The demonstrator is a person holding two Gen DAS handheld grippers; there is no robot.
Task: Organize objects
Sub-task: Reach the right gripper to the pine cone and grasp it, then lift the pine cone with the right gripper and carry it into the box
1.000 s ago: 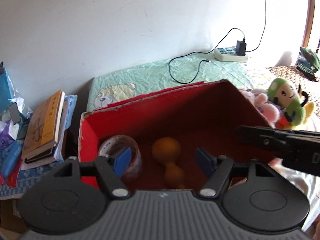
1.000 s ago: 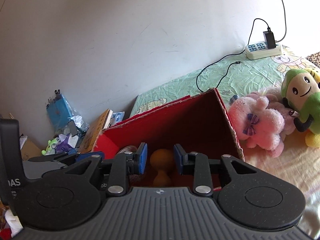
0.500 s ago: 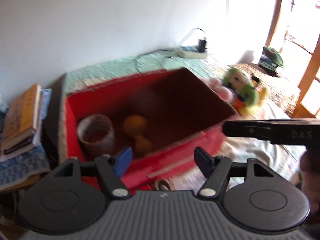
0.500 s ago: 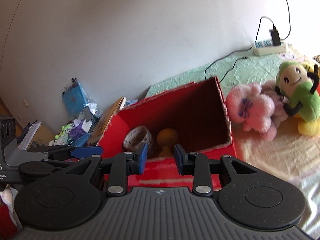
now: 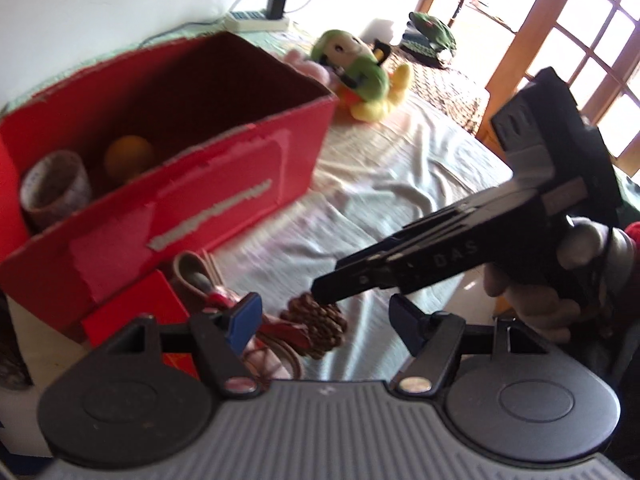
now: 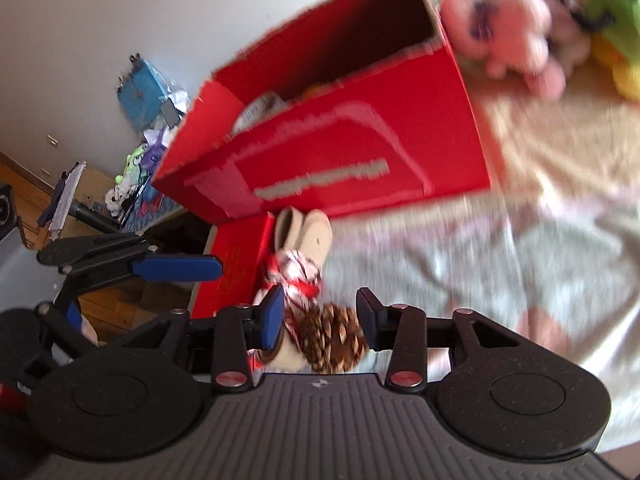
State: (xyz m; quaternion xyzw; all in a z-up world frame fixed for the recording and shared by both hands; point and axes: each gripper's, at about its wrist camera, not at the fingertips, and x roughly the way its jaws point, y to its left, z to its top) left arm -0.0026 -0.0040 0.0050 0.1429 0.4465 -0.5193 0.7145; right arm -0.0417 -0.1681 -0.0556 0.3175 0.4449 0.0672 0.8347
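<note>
Indoors, on a bed covered by a pale rumpled sheet (image 5: 400, 184) beside a white wall (image 6: 120, 20), a pine cone (image 6: 334, 338) lies before the red box (image 5: 192, 184), between the spread jaws of the right gripper (image 6: 320, 316), while the left gripper (image 5: 324, 318) hovers near with jaws spread.

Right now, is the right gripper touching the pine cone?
Cannot tell. In the right wrist view the pine cone sits between the open jaws of the right gripper, gaps look visible, but blur hides the edges. In the left wrist view the tip overlaps the cone.
</note>
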